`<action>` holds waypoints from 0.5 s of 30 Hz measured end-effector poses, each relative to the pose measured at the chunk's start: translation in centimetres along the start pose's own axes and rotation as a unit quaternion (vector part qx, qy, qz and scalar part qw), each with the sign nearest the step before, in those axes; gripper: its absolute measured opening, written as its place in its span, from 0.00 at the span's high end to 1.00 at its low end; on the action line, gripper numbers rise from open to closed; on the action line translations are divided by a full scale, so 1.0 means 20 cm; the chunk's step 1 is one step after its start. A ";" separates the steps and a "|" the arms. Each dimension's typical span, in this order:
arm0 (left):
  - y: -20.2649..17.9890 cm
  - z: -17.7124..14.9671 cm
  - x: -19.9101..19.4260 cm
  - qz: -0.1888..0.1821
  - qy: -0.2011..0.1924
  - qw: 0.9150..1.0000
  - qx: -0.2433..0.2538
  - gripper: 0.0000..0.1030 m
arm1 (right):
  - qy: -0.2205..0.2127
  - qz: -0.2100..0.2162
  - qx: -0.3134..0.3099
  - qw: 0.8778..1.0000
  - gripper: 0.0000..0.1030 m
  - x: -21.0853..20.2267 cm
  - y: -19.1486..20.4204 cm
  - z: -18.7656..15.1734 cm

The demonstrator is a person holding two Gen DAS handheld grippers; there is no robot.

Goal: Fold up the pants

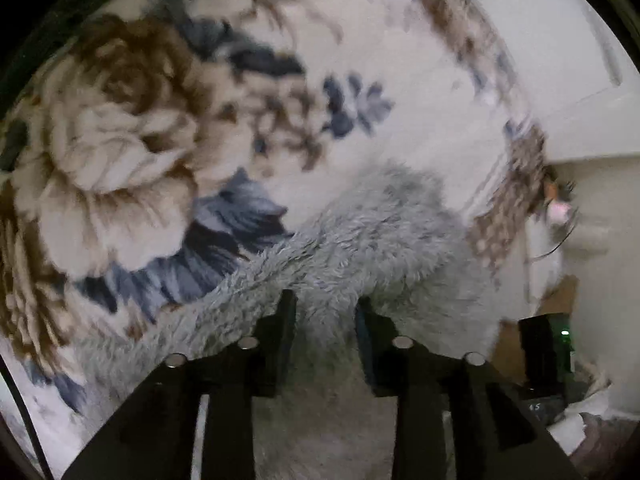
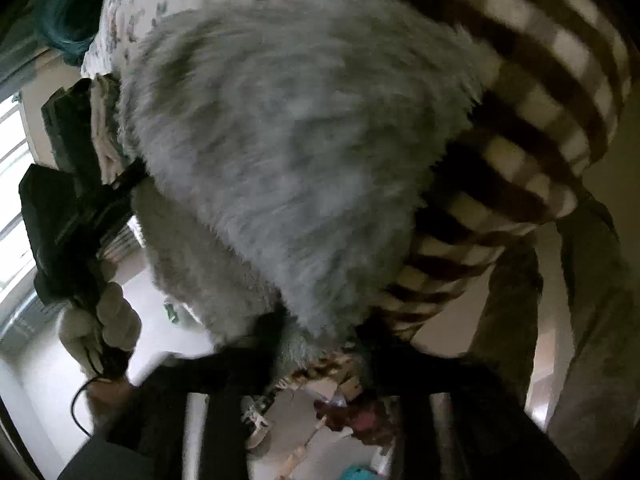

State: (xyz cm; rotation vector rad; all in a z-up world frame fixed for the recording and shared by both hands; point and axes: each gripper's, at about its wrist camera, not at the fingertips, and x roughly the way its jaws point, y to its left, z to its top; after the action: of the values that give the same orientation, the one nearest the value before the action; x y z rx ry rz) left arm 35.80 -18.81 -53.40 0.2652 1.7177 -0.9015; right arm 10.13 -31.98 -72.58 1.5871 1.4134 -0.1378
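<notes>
While the fluffy grey pants are draped over the floral bedspread, a thick fold is seen pinched in the left tool. Soft, light, floppy pile is judged: hems or waistband are best gripped. At the right tool fleece lies between the jaws; a grip cannot be told. The long axis cannot be made out.

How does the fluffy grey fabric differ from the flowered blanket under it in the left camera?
The fluffy grey fabric is plain pale grey; the flowered blanket is cream with brown and blue blooms. The grey fabric has a long shaggy pile and is bunched between the left claw fingers; the blanket lies spread flat. Both look soft.
</notes>
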 end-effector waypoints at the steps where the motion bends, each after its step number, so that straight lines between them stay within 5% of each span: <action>1: 0.00 -0.01 -0.05 0.004 -0.021 1.000 -0.011 0.72 | -0.009 -0.006 -0.015 1.000 0.30 -0.06 0.03 -0.01; 4: 0.09 -0.15 -0.24 0.002 -0.099 0.993 -0.063 0.67 | -0.029 -0.032 -0.073 0.996 0.30 -0.20 0.14 -0.03; 7: 0.18 -0.39 -0.34 0.017 -0.179 0.975 -0.128 0.19 | -0.058 -0.112 -0.151 0.980 0.23 -0.28 0.30 -0.06; 8: 0.20 -0.47 -0.34 0.027 -0.195 0.968 -0.153 0.02 | -0.064 -0.134 -0.169 0.974 0.11 -0.28 0.34 -0.07; 12: 0.32 -0.86 -0.33 0.066 -0.236 0.933 -0.265 0.02 | -0.099 -0.256 -0.273 0.922 0.10 -0.21 0.56 -0.05; 15: 0.40 -1.19 -0.29 0.065 -0.256 0.895 -0.361 0.02 | -0.105 -0.309 -0.331 0.885 0.10 -0.09 0.69 -0.07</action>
State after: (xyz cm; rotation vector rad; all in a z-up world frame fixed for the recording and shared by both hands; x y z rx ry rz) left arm 25.34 4.45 -49.55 -0.3299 1.3960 -0.1567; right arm 20.17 -30.30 -62.96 0.5169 1.5292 -0.1709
